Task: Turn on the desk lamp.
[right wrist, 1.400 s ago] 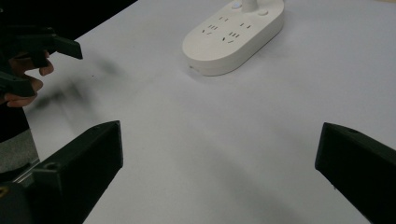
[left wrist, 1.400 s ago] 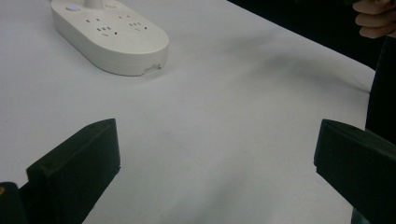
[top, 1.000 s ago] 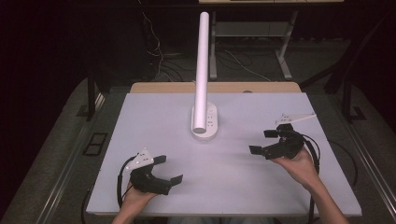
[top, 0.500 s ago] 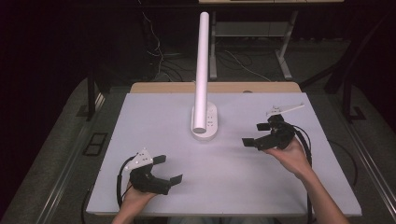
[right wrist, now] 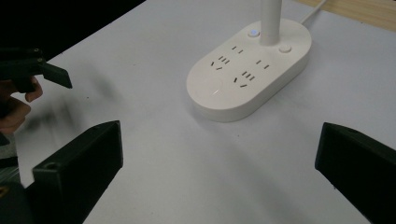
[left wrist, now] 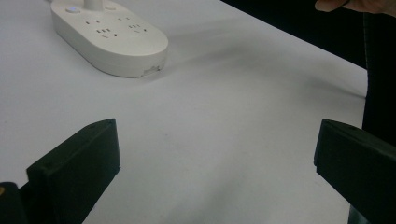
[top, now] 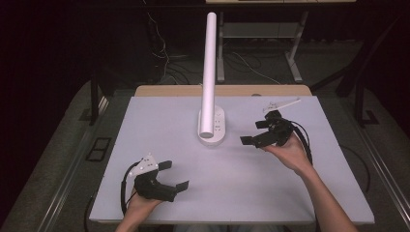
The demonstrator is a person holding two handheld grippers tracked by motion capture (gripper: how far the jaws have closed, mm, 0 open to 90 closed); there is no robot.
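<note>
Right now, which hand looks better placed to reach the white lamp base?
The right gripper, probably. It is raised close beside the lamp base, open jaws pointing toward it. The left gripper sits farther off near the table's front edge.

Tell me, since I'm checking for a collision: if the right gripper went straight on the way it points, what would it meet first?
Probably the white lamp base with its sockets. It lies ahead of the open right gripper, slightly to one side, with bare table between. Depth is unclear, so it might pass just beside the base.
</note>
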